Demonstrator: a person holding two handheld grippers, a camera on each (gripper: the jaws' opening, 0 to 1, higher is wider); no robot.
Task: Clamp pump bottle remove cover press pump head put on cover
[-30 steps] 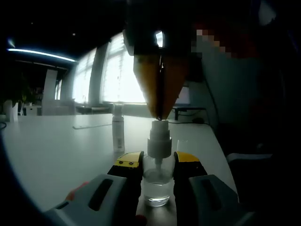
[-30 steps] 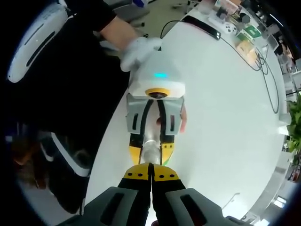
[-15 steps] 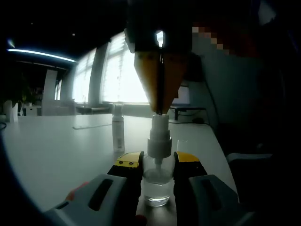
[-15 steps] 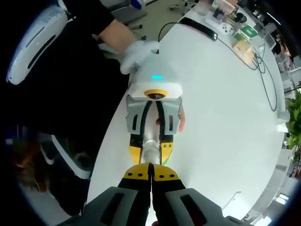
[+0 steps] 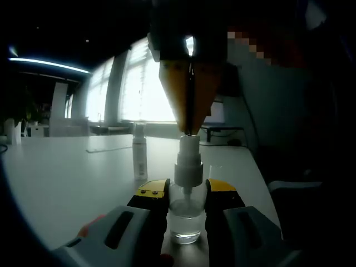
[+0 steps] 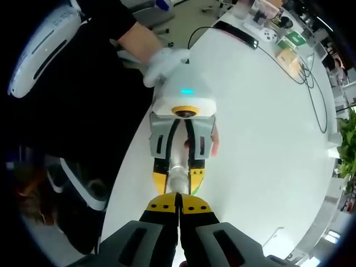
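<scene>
Left gripper [image 5: 186, 196] clamped on pump bottle [image 5: 186, 214], right gripper [image 5: 189, 135] jaws together atop pump head [image 5: 188, 161]

Clear pump bottle [image 5: 186, 214] upright on table, uncapped

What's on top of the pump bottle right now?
The right gripper, jaws shut, points down onto the pump head of the pump bottle, which the left gripper clamps. Actual contact is hard to tell. No cover is on it.
</scene>
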